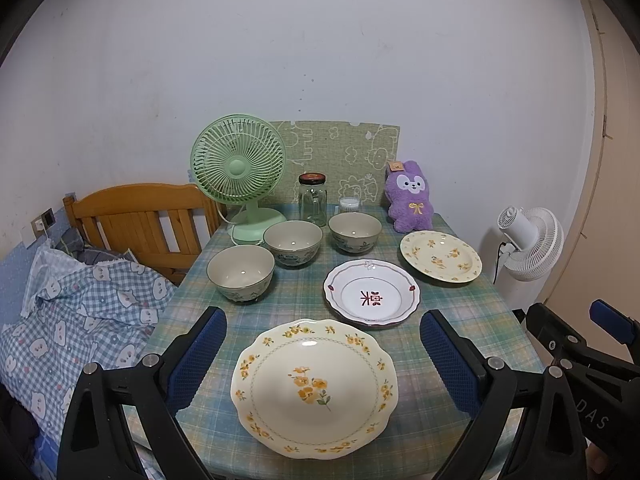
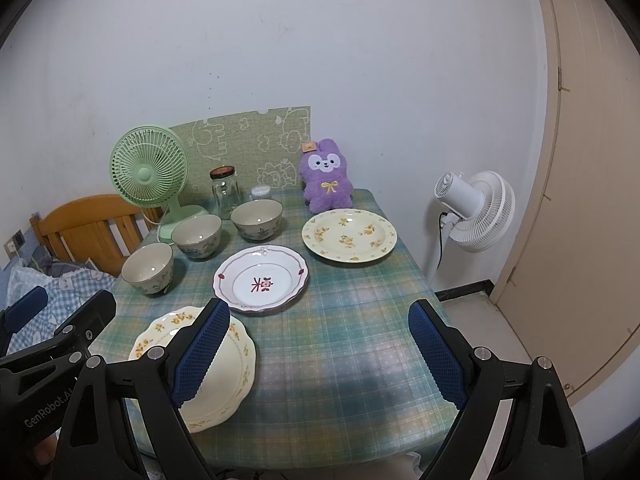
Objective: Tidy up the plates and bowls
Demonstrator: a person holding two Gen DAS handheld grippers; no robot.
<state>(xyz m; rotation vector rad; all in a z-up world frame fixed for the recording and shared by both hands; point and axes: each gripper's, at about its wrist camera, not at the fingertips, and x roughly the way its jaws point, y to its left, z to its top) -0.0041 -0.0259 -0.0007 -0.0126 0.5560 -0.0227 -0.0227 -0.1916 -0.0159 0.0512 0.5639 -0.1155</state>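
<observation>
Nothing yet stacked: three bowls (image 1: 294, 243) sit just before the green fan (image 1: 239, 165), three plates (image 1: 371, 293) nearer. Left gripper (image 1: 322, 360), jaws wide, hovers over the nearest floral plate (image 1: 314, 388); right gripper (image 2: 320, 354) likewise wide, empty. Gripping its rim likely comes next.

"GenRobot.AI" on left gripper (image 2: 48, 344); "DAS" on right gripper (image 1: 580, 344).

At the table's (image 1: 460, 304) far edge we see a green fan (image 1: 239, 168), a jar (image 1: 313, 199) and a purple plush (image 1: 410, 196); a white fan (image 1: 530, 240) stands beside it, a bed (image 1: 80, 300) opposite.
</observation>
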